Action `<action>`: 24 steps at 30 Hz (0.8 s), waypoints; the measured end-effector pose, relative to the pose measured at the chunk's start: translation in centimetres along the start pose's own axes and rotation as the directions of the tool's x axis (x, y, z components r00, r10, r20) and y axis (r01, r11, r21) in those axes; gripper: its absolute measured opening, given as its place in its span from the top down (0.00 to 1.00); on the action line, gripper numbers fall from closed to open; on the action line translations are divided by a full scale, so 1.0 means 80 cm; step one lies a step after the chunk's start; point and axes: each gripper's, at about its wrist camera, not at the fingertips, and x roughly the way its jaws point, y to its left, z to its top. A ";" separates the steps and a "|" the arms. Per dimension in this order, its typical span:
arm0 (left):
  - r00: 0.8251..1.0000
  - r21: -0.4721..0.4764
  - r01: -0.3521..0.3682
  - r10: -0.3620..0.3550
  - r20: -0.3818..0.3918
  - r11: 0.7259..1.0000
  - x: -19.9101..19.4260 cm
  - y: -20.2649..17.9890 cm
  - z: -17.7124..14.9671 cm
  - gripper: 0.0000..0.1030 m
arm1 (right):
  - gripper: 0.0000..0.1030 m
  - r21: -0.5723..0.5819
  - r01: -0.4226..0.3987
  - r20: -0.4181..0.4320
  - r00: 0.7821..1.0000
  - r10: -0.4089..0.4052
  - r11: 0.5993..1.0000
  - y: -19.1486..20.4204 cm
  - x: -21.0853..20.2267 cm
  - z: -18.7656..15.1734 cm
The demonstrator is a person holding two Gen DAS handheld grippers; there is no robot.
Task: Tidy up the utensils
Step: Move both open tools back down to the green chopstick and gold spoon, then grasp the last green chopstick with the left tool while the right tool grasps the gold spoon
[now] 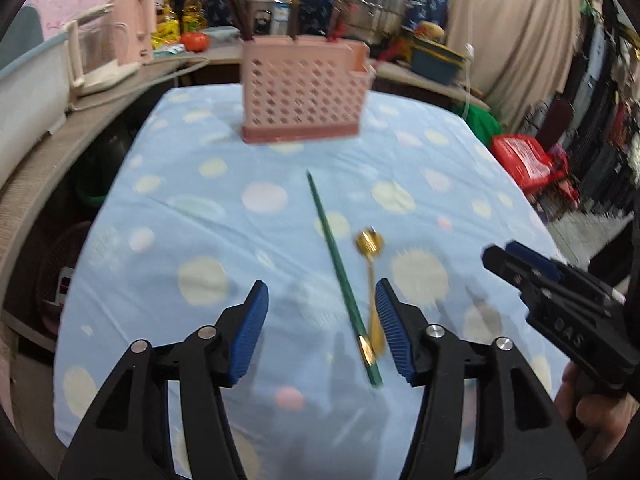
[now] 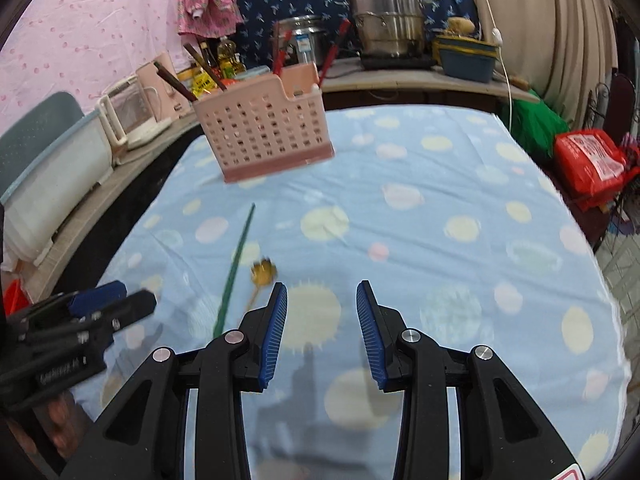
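The room is bright, with soft, even light on the blue spotted tablecloth (image 1: 192, 208). Thin gray shadows lie on the cloth near the bottom of both views, so the light seems to come from above. Both pictures are blurry, like the cameras are shaking. The pink basket (image 1: 304, 88) looks smeared at its edges, and the green chopstick (image 1: 340, 276) and gold spoon (image 1: 371, 276) look fuzzy. The far shelf is soft too. The silver pot (image 2: 388, 16) has small shiny spots. Straight lines bend near the sides, and the corners are black.
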 end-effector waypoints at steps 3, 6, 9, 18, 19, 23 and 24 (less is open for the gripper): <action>1.000 0.035 0.012 -0.011 -0.029 0.999 0.007 -0.017 -0.024 0.47 | 0.66 0.019 0.006 -0.025 1.000 -0.005 1.000 -0.005 0.001 -0.021; 0.997 0.040 0.029 -0.026 -0.066 0.999 0.018 -0.026 -0.042 0.47 | 0.66 0.035 0.002 -0.043 0.999 -0.001 0.999 -0.008 0.002 -0.036; 0.997 0.056 0.008 -0.004 -0.074 0.998 0.029 -0.031 -0.051 0.48 | 0.66 0.038 -0.003 -0.051 0.999 0.005 0.999 -0.007 0.002 -0.044; 0.995 0.025 -0.033 0.035 -0.089 0.999 0.045 -0.006 -0.050 0.51 | 0.66 0.031 -0.027 -0.067 0.997 0.029 0.999 0.004 0.008 -0.048; 0.995 0.016 -0.038 0.039 -0.088 0.999 0.045 -0.002 -0.049 0.51 | 0.66 0.028 -0.031 -0.070 0.997 0.033 0.999 0.006 0.010 -0.049; 0.995 -0.003 -0.050 0.050 -0.082 0.999 0.047 0.008 -0.045 0.52 | 0.66 0.008 -0.050 -0.088 0.995 0.050 0.999 0.021 0.019 -0.052; 0.996 -0.007 -0.051 0.050 -0.080 0.999 0.049 0.010 -0.043 0.52 | 0.66 0.003 -0.053 -0.092 0.994 0.053 0.999 0.024 0.021 -0.052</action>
